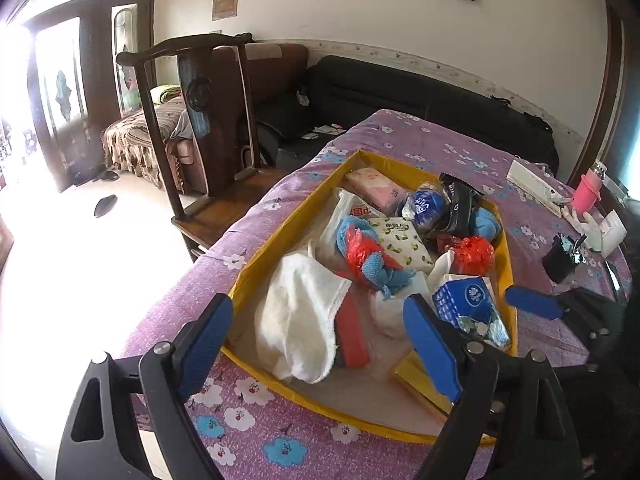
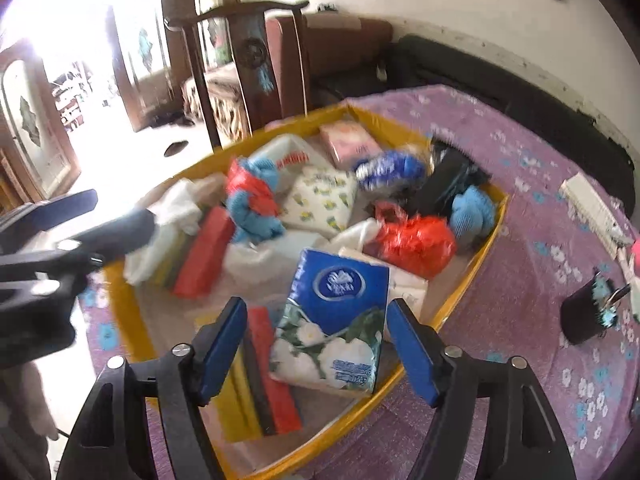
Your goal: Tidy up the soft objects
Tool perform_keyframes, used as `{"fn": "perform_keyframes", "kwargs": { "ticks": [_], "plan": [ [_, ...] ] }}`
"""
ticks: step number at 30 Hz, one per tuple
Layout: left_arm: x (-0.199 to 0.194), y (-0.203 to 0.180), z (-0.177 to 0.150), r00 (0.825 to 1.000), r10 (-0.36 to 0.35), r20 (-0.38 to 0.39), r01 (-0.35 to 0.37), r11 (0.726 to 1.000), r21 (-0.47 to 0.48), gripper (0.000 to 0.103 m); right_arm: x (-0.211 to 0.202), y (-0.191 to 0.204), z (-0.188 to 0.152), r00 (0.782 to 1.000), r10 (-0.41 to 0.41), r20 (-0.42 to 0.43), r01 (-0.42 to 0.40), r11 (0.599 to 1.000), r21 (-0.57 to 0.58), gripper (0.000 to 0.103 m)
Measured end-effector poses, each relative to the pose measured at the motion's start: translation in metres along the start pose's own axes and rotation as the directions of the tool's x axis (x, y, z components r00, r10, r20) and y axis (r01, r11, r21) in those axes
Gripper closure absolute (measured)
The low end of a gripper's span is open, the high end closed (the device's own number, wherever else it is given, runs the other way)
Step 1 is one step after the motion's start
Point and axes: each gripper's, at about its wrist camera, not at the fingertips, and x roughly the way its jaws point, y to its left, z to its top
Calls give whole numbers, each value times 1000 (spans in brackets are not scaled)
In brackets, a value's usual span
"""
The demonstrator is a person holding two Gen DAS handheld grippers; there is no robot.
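My right gripper (image 2: 316, 354) stands released around the tissue pack (image 2: 334, 320) between its fingers in the yellow box (image 2: 494, 228), left gripper (image 1: 320, 344) released too; light, squashy, I'd pinch its flat sides

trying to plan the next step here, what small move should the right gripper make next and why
Probably back the right gripper up and away. Its jaws stand open, pads clear of both sides of the blue tissue pack, which leans inside the yellow box among the other soft things. The pack looks placed, so closing again seems unneeded.
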Motion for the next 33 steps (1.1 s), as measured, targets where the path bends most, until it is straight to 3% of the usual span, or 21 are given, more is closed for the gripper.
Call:
{"fn": "perform_keyframes", "kwargs": {
  "ticks": [5, 10, 13, 15, 18, 22, 24, 25, 28, 30, 31, 33],
  "plan": [
    [-10, -10, 0, 1000, 18, 20, -18, 1000, 17, 15, -34, -1, -8, 995, -44, 91, 45, 999, -8, 19],
    [-23, -23, -1, 996, 62, 62, -64, 997, 33, 13, -55, -26, -26, 990, -69, 121, 62, 996, 58, 15],
    [-36, -31, -1, 985, 120, 120, -124, 992, 30, 9, -64, -41, -40, 989, -86, 120, 75, 993, 92, 15],
    [-50, -35, -1, 968, 174, 182, -178, 984, 6, 5, -70, -50, -48, 988, -100, 120, 87, 990, 110, 15],
    [-75, -40, -2, 924, 255, 285, -253, 966, -46, 0, -81, -60, -62, 985, -116, 131, 97, 985, 140, 15],
    [-102, -46, -3, 885, 277, 374, -265, 961, -85, 0, -93, -75, -79, 982, -121, 142, 94, 979, 182, 14],
    [-119, -51, -5, 853, 291, 434, -271, 956, -107, 0, -97, -82, -88, 982, -123, 146, 92, 975, 203, 14],
    [-128, -53, -7, 833, 294, 469, -270, 955, -120, 0, -100, -86, -93, 981, -124, 150, 90, 973, 214, 14],
    [-162, -60, -20, 740, 311, 597, -251, 950, -184, 0, -108, -96, -108, 979, -125, 159, 84, 966, 243, 13],
    [-172, -66, -29, 687, 317, 653, -236, 948, -212, 0, -113, -102, -118, 977, -123, 171, 74, 961, 268, 13],
    [-175, -73, -31, 670, 320, 670, -242, 947, -211, 0, -116, -105, -123, 976, -116, 182, 60, 956, 287, 13],
    [-172, -87, -28, 684, 318, 657, -277, 946, -169, 0, -118, -106, -130, 975, -105, 196, 41, 951, 306, 12]
  ]
}}
